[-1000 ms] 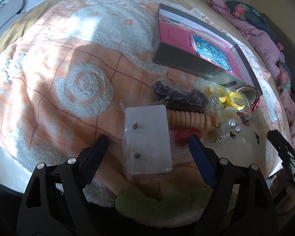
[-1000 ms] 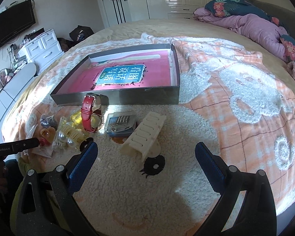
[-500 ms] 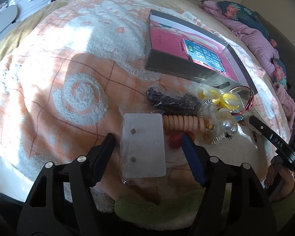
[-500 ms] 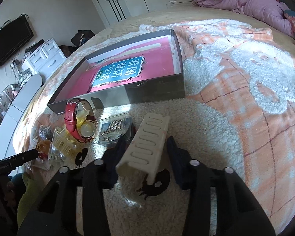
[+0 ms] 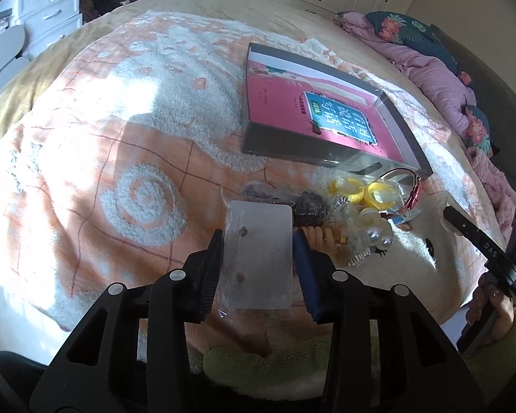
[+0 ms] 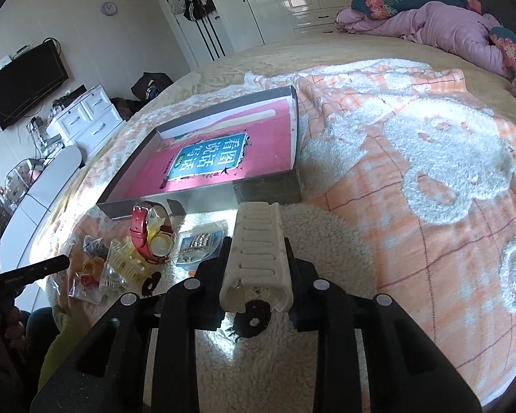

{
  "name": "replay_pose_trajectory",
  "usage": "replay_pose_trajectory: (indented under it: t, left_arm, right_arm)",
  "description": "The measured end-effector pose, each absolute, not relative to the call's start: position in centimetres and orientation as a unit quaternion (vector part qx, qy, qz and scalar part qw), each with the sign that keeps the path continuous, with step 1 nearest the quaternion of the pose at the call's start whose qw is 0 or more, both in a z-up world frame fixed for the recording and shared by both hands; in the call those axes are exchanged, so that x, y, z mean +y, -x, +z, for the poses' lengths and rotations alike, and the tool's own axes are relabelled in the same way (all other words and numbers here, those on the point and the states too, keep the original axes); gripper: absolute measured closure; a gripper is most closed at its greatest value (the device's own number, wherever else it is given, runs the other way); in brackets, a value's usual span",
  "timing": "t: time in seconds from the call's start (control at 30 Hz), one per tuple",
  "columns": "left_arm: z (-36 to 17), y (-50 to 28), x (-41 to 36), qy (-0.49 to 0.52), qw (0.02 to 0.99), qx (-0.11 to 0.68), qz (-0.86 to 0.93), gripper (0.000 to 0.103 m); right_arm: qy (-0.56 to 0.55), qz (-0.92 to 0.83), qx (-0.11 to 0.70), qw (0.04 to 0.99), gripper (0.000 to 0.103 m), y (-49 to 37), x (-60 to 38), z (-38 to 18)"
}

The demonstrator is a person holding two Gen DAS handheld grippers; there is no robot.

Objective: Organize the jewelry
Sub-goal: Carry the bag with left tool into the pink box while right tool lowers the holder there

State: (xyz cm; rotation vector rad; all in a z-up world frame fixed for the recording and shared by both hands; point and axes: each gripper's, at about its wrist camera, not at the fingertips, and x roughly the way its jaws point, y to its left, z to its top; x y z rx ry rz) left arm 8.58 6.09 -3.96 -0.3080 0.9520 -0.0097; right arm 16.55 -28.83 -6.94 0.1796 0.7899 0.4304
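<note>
The earring card (image 5: pixel 256 256) is a flat little card in a clear, crinkly bag, with two tiny studs pinned on it. It looks very light and a bit bendy, and the bag looks slippery. It lies on the fuzzy blanket (image 5: pixel 96 158) at the near edge of the bed, just beside the pile of other jewelry. The left gripper (image 5: pixel 258 258) has one finger on each long side of the card, and its jaws are closing, with the pads already against the card's edges. I think the long sides are a good place to hold it, but a hard squeeze could bow the card or make it pop out.

The white hair clip (image 6: pixel 256 256) is hard plastic with slots along its back. It looks light and stiff, and smooth enough to slide. It sits on the white fluffy patch near the front wall of the open box (image 6: pixel 203 203). The right gripper (image 6: pixel 256 268) is closing on the clip's two long sides and pinches it.

Between the two lie the red watch (image 6: pixel 148 237), yellow rings (image 5: pixel 371 192), dark beads (image 5: pixel 306 210), pearls (image 5: pixel 375 241) and a small clear case (image 6: pixel 197 246) of sparkly bits. The box has a pink book (image 6: pixel 220 158) lying in it. Soft bedding means dropped things will not break, but small ones could get lost in the fluff.
</note>
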Motion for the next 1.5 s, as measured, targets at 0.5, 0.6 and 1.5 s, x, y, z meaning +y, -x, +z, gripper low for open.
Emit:
replay_pose_trajectory:
  t: [0.5,0.6,1.5]
  left_arm:
    - [-0.6,-13.1,5.7,0.125,0.892,0.435,-0.008,0.071]
    - [-0.1,-14.4,5.4,0.124,0.894,0.43,-0.012,0.071]
    - [-3.0,-24.2,3.4,0.089,0.887,0.453,-0.016,0.07]
  right_arm:
    - [-0.063,0.238,0.335,0.91,0.077,-19.6,-26.9,-3.1]
    - [-0.058,0.24,0.331,0.911,0.077,-20.9,-26.2,-2.6]
    - [-0.034,0.214,0.383,0.898,0.077,-29.4,-23.1,-5.8]
